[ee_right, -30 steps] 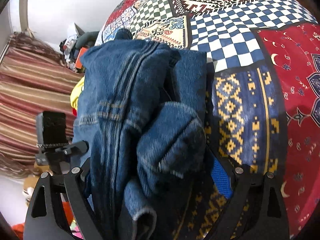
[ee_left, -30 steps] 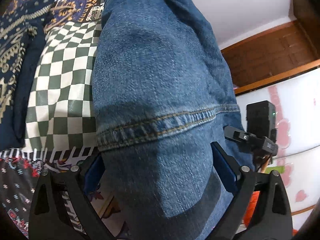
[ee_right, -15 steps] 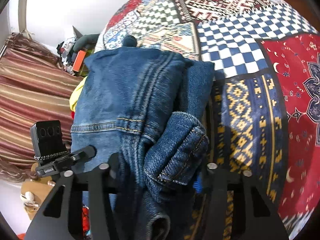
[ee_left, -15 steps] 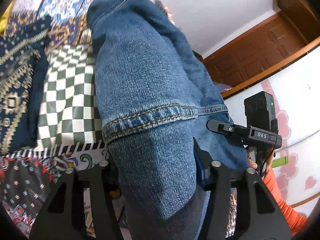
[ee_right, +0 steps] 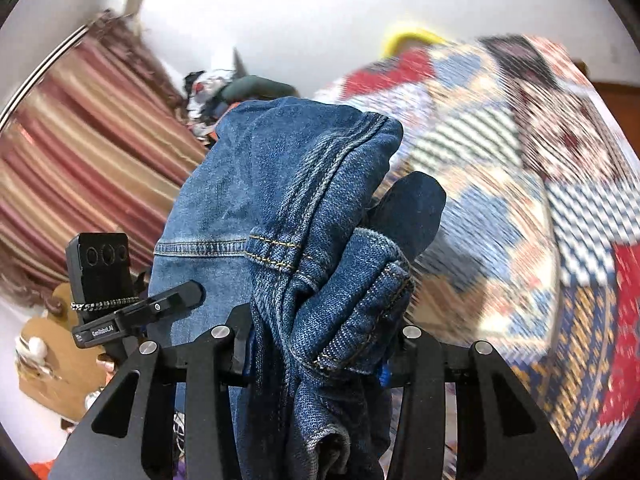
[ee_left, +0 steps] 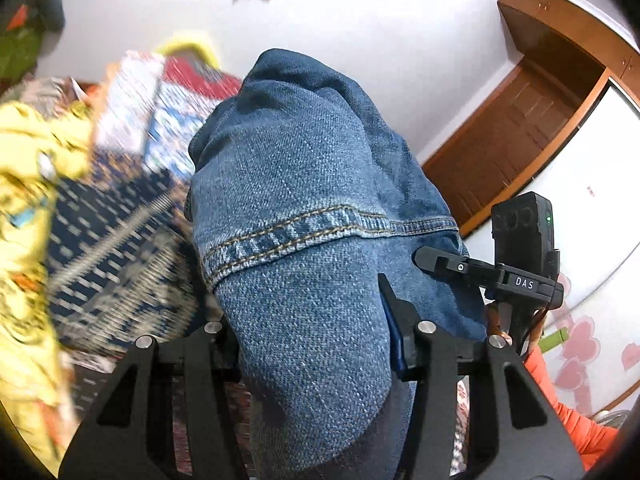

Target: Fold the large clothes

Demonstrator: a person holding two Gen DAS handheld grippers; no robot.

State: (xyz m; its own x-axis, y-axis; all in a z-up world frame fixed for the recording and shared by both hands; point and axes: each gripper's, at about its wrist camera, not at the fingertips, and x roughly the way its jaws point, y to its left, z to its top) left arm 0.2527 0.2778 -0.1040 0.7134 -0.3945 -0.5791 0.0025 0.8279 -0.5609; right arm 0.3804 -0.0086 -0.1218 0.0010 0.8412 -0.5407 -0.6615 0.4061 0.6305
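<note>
Folded blue denim jeans (ee_left: 304,168) fill the middle of the left wrist view, and my left gripper (ee_left: 308,312) is shut on their thick near end. In the right wrist view the same jeans (ee_right: 256,184) hang bunched, with a rolled hem and seams showing. My right gripper (ee_right: 320,332) is closing on that bunch, and its pads press the denim. The jeans are held up above the patchwork bedspread (ee_right: 520,200). Each view shows the other hand-held unit beside the denim: the right one (ee_left: 520,240) and the left one (ee_right: 100,264).
The patterned bedspread (ee_left: 120,240) lies below, blurred. A yellow cloth (ee_left: 24,200) sits at the left. A wooden door (ee_left: 512,132) and an orange sleeve (ee_left: 568,420) are on the right. A striped curtain (ee_right: 80,140) and a clothes pile (ee_right: 224,88) stand behind.
Both grippers closed on the jeans and rose with them off the bed. The views tipped upward, so wall, door and curtain now show more and the bedspread has dropped away.
</note>
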